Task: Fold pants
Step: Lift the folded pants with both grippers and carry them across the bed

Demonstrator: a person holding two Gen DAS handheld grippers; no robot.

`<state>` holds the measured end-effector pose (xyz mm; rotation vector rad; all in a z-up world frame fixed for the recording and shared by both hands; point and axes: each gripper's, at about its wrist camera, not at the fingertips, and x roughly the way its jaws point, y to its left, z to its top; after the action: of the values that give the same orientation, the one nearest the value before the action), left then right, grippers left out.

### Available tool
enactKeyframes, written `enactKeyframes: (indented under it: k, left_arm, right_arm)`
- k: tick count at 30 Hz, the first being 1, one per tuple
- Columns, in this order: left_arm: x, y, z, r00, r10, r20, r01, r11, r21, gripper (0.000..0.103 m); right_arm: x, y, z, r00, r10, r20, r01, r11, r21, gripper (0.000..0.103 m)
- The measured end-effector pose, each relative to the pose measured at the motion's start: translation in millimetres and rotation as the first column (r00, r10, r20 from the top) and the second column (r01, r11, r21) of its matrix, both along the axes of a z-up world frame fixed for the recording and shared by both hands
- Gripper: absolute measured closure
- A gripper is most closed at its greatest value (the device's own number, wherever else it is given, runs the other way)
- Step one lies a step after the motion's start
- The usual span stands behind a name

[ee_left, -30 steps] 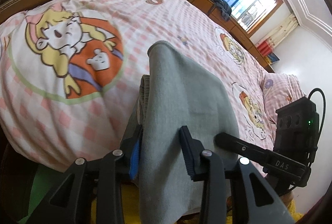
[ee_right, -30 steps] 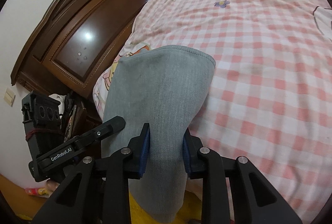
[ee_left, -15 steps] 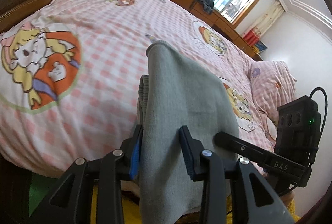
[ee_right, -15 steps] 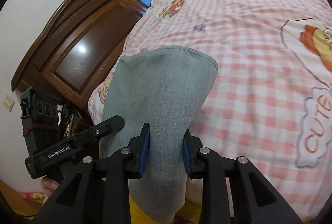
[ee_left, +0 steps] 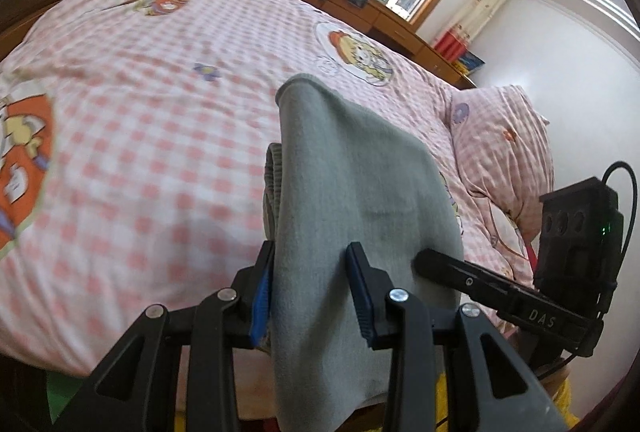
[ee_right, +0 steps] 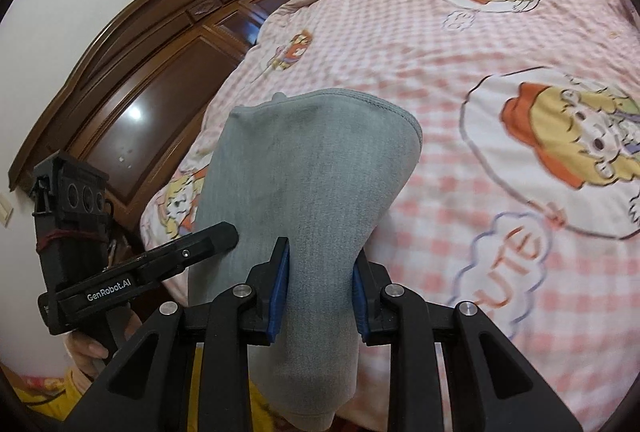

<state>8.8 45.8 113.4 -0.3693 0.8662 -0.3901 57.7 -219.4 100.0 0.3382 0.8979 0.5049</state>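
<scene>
Bed (ee_left: 160,136), covered edge to edge by a pink checked quilt with cartoon prints; dark wooden headboard (ee_right: 132,88) at the head end, one pillow (ee_left: 504,136) near that end, a low wooden cabinet (ee_left: 360,8) beyond the far edge under the window. The pants (ee_left: 352,200), grey, hang off the near edge of the bed rather than lying on it: I carry them in the air between both claws, each view showing a fold of cloth draped over the fingers with its rounded upper edge standing above the quilt. Left claw (ee_left: 310,288): partly closed, blue pads pinching a thick bunch of the grey cloth, a ribbed band visible at the left of the bunch. Right claw (ee_right: 318,284): likewise partly closed and clamped on the pants (ee_right: 312,184), the loose end hanging down below the fingers. Both claws are tilted downward toward the quilt, side by side, each visible in the other's view. Step in hand, as I judge it: carrying the garment over the bed for laying out. The next move calls for lowering both claws together over the open middle of the quilt, keeping the cloth taut between them so it lands flat, before any release.
</scene>
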Motion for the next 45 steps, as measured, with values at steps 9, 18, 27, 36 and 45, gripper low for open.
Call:
enactKeyframes:
  k: [9,18,27,36,45]
  left_arm:
    - [41,-59,-1,0.998,-0.065,0.008,0.065,0.997,0.037,0.067]
    - [88,-93,-28,0.994,-0.109,-0.030,0.111,0.992,0.060,0.067]
    - [123,-107,-77,0.989,-0.112,-0.100,0.122,0.987,0.103,0.070]
    - [123,-111,-85,0.988,-0.118,-0.097,0.132,0.980,0.152,0.066]
    - [102,-116,-65,0.990,-0.121,-0.067,0.133,0.965,0.227,0.066]
  right_arm:
    - [35,-47,-15,0.999,-0.041,-0.026,0.042,0.999,0.012,0.075]
    - [72,-68,-56,0.993,-0.065,-0.104,0.064,0.998,-0.007,0.075]
    - [91,-69,-96,0.985,-0.102,-0.138,0.095,0.994,-0.059,0.071]
    - [86,-70,-92,0.980,-0.139,-0.143,0.128,0.988,-0.085,0.068]
    - [50,-65,-67,0.977,-0.194,-0.086,0.177,0.969,-0.175,0.068]
